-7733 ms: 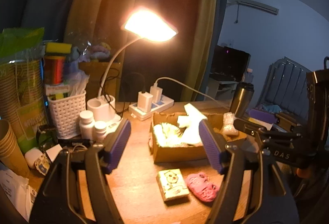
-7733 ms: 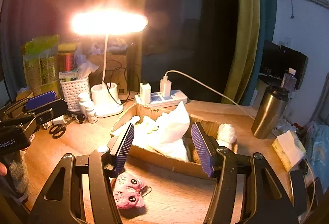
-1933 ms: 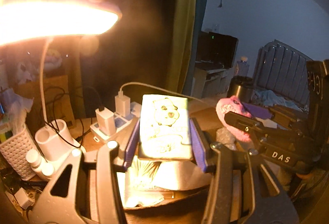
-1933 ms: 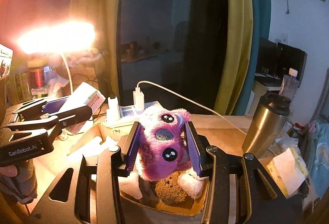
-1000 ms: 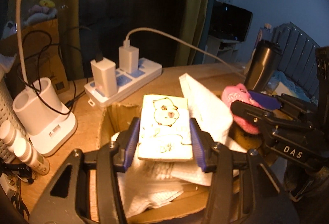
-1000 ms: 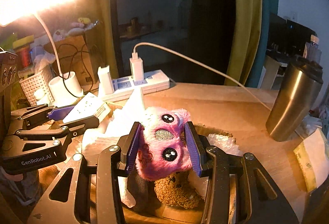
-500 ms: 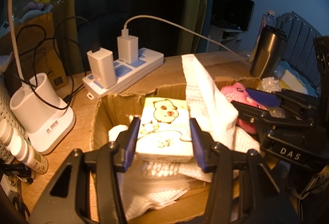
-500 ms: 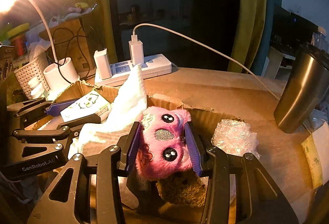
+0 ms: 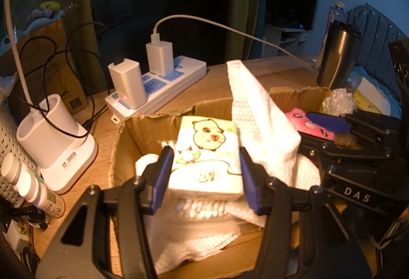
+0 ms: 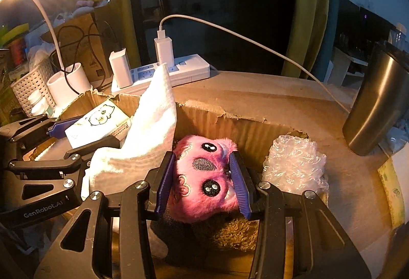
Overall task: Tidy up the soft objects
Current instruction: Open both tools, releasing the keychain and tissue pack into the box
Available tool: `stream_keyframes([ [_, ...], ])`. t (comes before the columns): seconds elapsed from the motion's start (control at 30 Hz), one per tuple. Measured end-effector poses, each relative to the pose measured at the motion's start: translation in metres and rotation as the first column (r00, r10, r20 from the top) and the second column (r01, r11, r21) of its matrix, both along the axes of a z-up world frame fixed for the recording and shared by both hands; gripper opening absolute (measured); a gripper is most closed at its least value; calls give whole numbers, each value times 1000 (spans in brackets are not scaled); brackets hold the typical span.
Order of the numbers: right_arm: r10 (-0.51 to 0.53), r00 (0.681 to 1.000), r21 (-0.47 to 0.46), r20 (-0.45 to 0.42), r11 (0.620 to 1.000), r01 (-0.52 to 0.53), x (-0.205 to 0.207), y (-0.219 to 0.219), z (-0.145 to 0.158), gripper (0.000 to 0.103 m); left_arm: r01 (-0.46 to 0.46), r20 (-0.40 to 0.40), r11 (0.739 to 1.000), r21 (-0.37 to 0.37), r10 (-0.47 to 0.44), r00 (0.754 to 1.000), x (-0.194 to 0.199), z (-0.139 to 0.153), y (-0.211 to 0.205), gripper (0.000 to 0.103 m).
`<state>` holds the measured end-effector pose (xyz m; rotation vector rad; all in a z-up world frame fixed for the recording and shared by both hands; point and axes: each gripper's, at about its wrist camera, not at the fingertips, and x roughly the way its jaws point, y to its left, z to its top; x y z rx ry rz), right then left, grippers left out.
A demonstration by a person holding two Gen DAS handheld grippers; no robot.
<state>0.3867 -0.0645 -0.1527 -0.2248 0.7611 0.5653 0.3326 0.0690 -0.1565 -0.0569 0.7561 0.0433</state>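
A cardboard box (image 9: 143, 125) on the wooden desk holds white paper towels (image 9: 255, 120), a brown plush (image 10: 235, 230) and bubble wrap (image 10: 294, 164). My left gripper (image 9: 204, 176) reaches into the box's left half. A tissue pack (image 9: 207, 151) with a cartoon animal sits between its jaws, resting on the towels. The jaws are opening, and the pads still touch the pack's sides. My right gripper (image 10: 203, 181) is shut on a pink plush toy (image 10: 204, 176), low in the box's right half, just above the brown plush.
A white power strip (image 9: 163, 89) with two chargers lies behind the box. A lamp base (image 9: 58, 135), pill bottles (image 9: 23, 181) and a white basket (image 10: 30, 84) crowd the left. A steel tumbler (image 10: 378, 105) stands at the right.
Both grippers have sunk into the box. The tissue pack has come down onto the towels, with the left jaws slightly wider. The pink toy has dropped close to the brown plush.
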Motion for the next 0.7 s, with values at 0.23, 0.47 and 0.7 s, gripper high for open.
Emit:
stream_keyframes([
  [0.23,-3,1000,1,-11,1000,3,2,0,1,47,-2,-13,1000,-9,2,1000,0,1,1,53],
  [0.47,-8,1000,4,-13,1000,8,1,-1,6,53,-7,16,1000,-14,7,1000,-7,11,0,56],
  [0.7,-13,1000,16,20,1000,13,-8,-5,19,57,-6,51,1000,-15,7,999,-16,23,-1,64],
])
